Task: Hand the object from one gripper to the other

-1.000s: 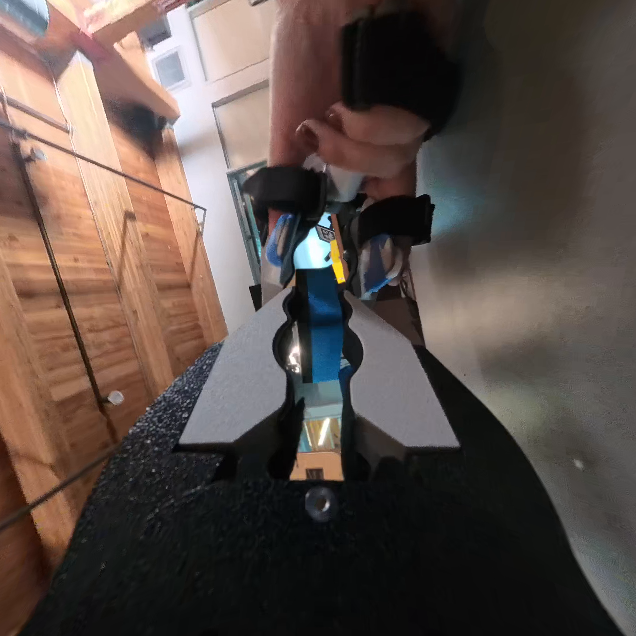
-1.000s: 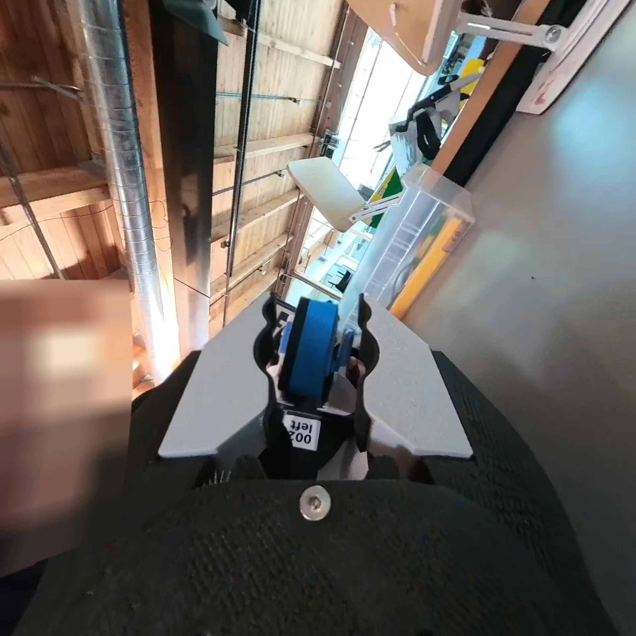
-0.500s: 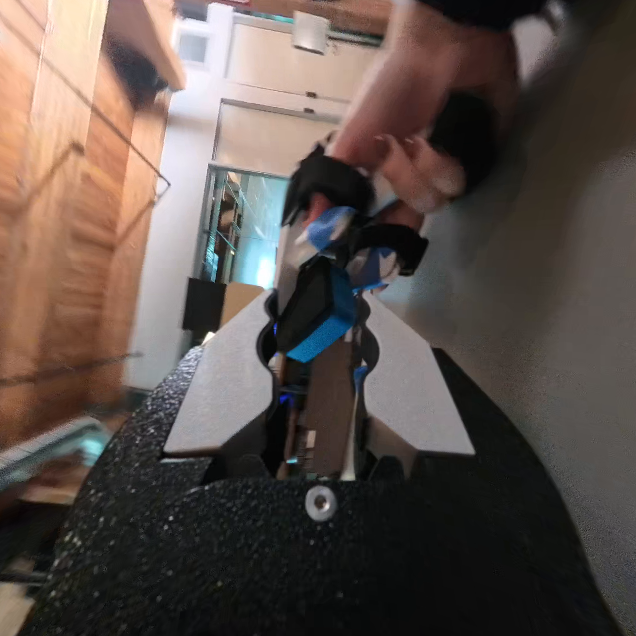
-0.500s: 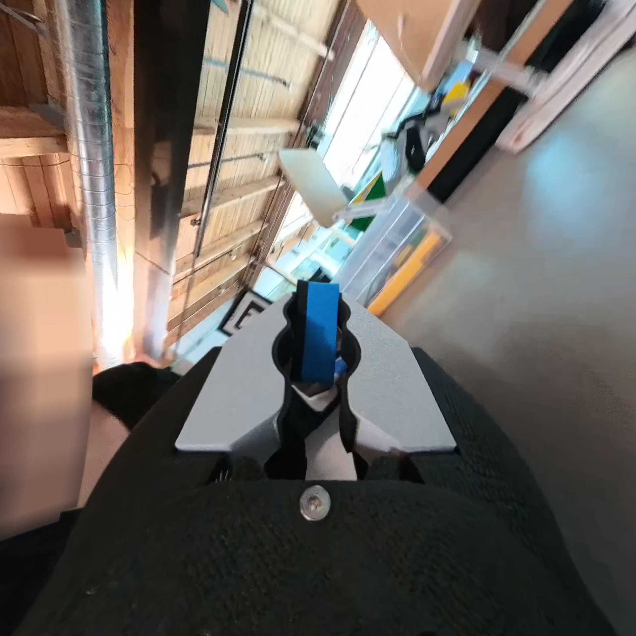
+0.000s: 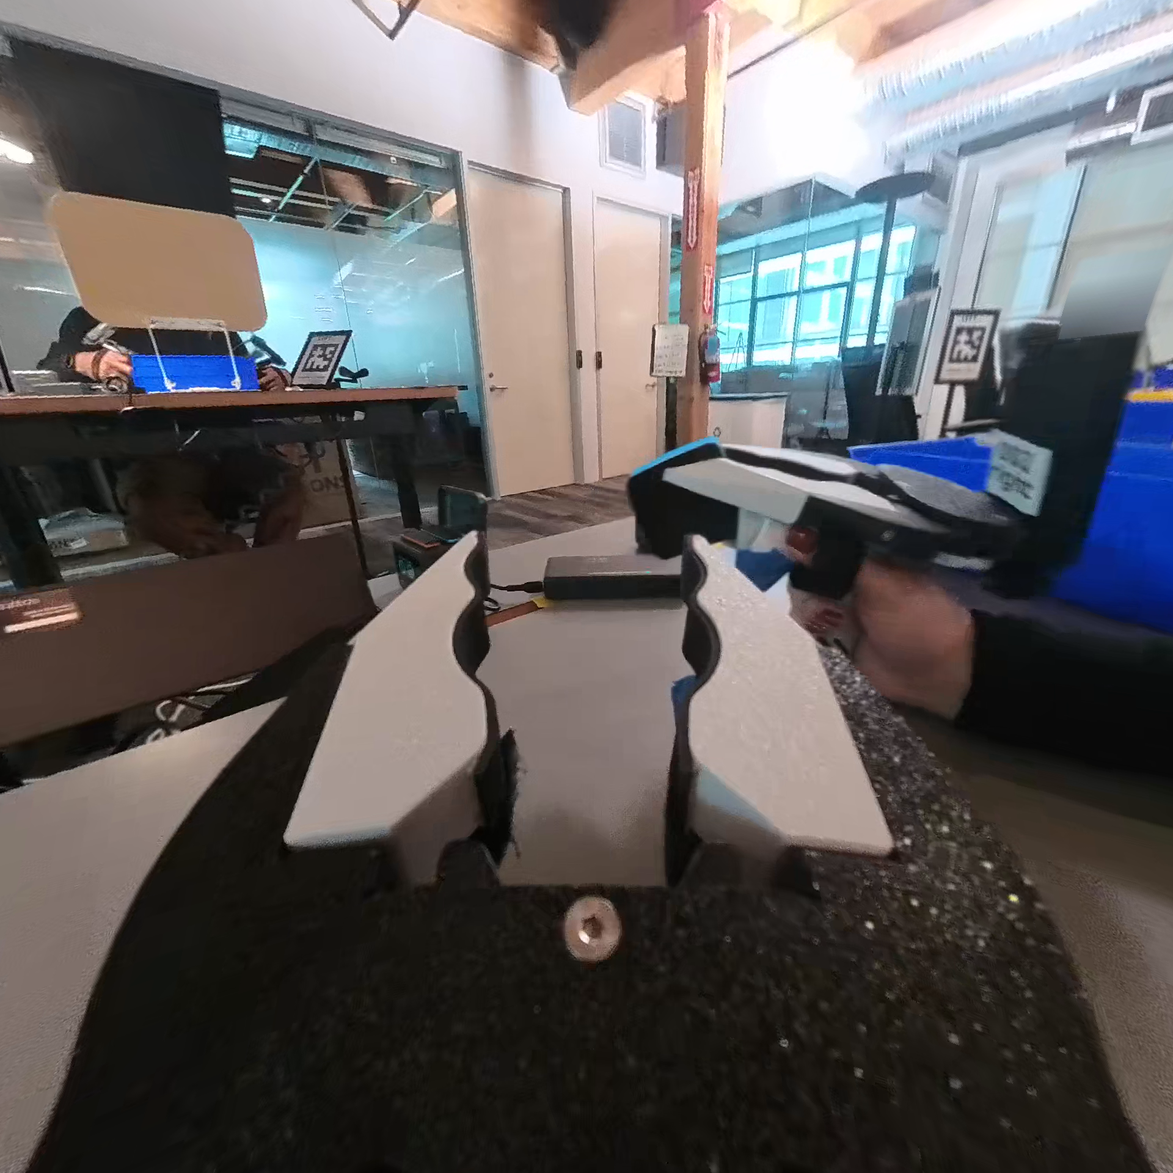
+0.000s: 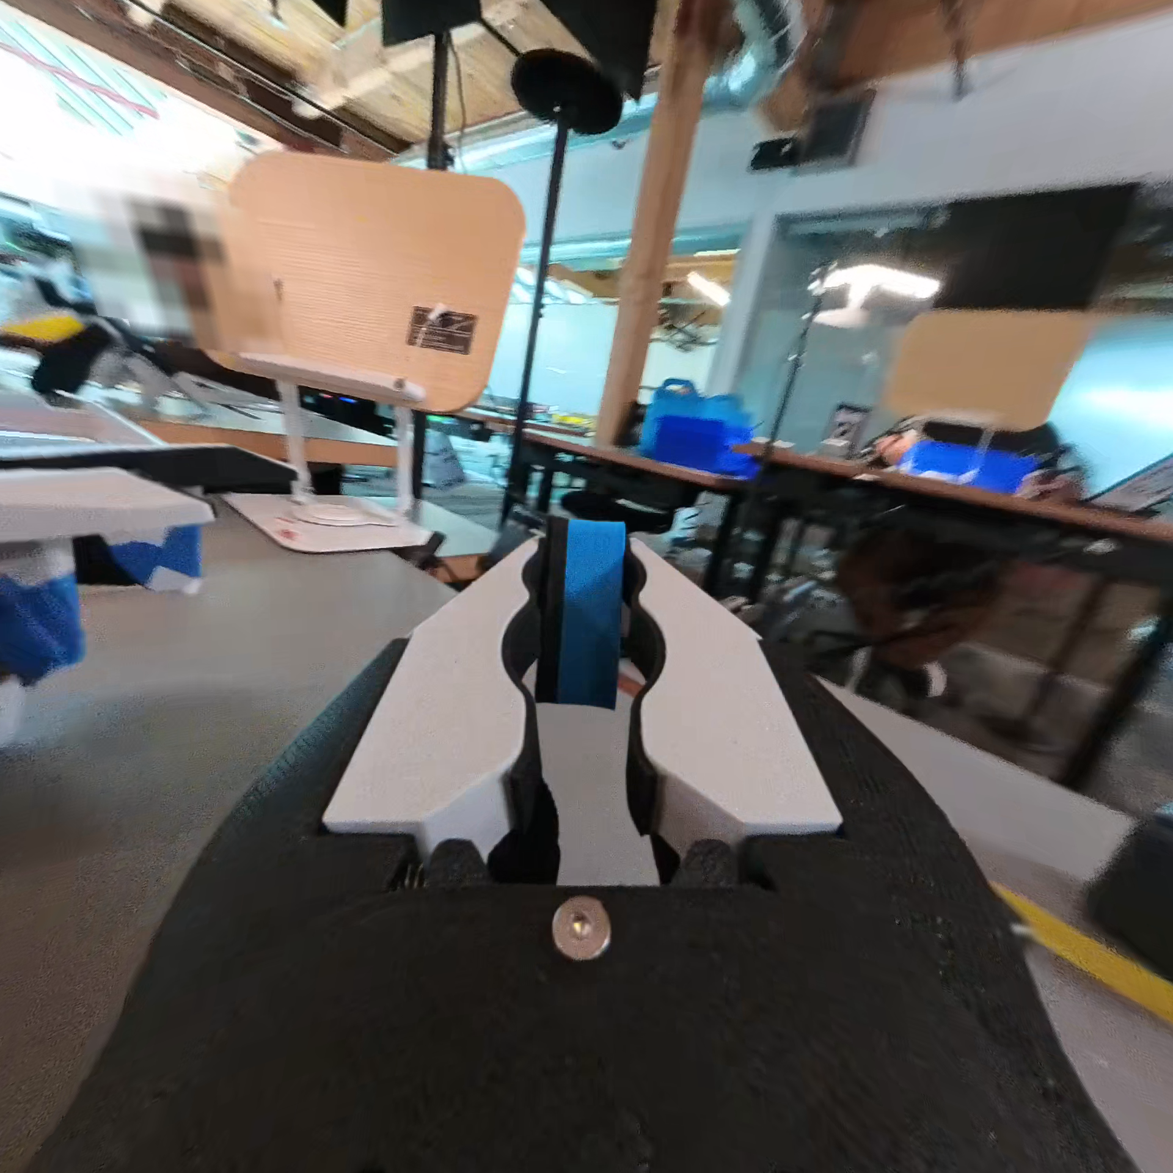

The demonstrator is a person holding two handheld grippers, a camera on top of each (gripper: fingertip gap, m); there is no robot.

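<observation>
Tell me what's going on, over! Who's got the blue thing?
Left tongs open, empty. Right tongs shut on the blue-and-black block, upright between the tips. Grey table under the left tongs, black box lying ahead; nothing blocking.

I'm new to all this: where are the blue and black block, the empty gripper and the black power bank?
blue and black block [image 6: 587, 625]: right wrist view, blue face.
left gripper [image 5: 587, 558]: left wrist view, gap between fingertips.
black power bank [image 5: 609, 576]: left wrist view, side face.

Each camera sits just behind its own hand-held gripper, looking forward along the fingers, low over the grey tabletop [image 5: 584, 685]. The left view faces glass-walled offices; the right view faces workbenches. Each catches the other hand-held gripper at its edge.
</observation>
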